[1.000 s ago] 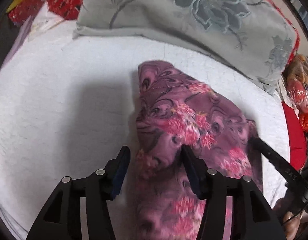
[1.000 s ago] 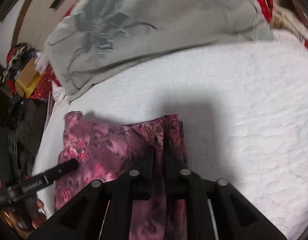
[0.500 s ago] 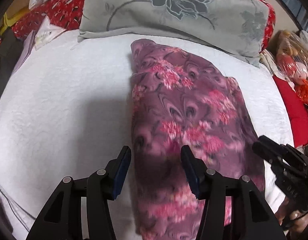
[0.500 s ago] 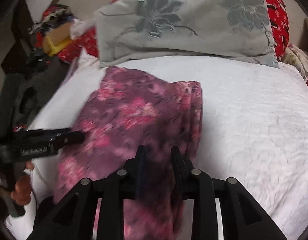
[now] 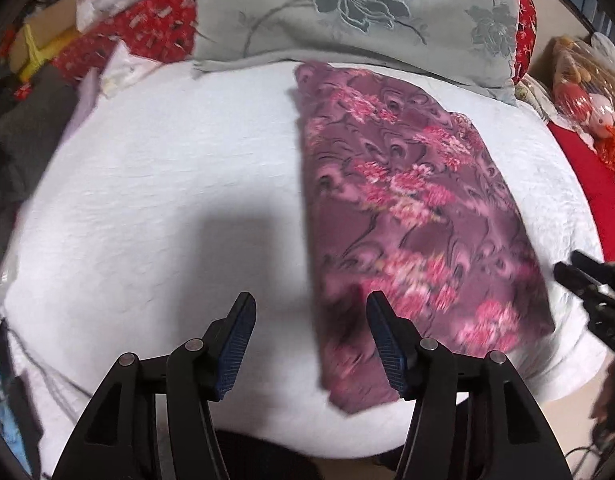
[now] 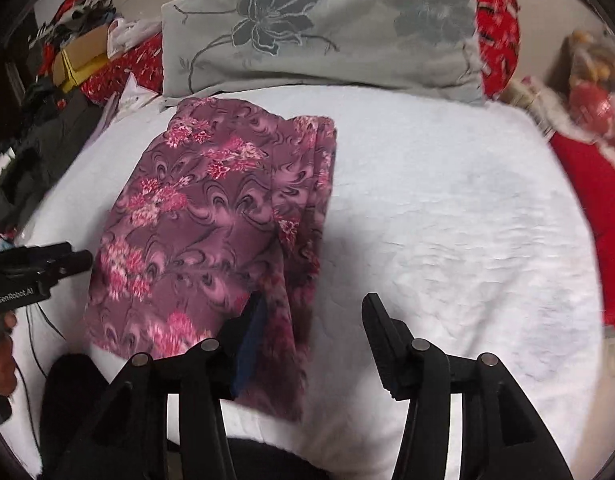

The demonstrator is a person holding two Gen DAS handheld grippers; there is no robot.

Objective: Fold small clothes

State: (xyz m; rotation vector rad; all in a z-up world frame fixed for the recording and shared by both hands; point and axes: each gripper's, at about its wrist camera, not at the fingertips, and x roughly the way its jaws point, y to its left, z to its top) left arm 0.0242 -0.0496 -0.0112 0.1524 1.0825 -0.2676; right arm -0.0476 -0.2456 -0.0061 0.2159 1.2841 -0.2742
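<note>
A purple garment with pink flowers [image 5: 407,208] lies folded in a long strip on the white bed cover [image 5: 167,200]. My left gripper [image 5: 311,312] hovers over the strip's near left edge. Its jaws are opening, and nothing is gripped between them. In the right wrist view the garment [image 6: 211,220] lies left of centre, its layered edge to the right. My right gripper [image 6: 315,312] hangs above that near right edge with its jaws opening and off the cloth. Each gripper shows in the other's view, the right gripper [image 5: 567,268] and the left gripper [image 6: 79,258], the latter in a person's hand.
A grey pillow with a dark flower print [image 5: 347,12] lies behind the garment, on red patterned bedding [image 5: 147,36]. Stuffed toys [image 5: 587,92] sit at the far right. Boxes and dark clutter [image 6: 67,52] fill the left. The bed cover's front edge is just below the grippers.
The right gripper, shut on the garment's edge a second ago, has let go and opened. Both grippers have pulled back and upward from the cloth. The left jaws have widened a little.
</note>
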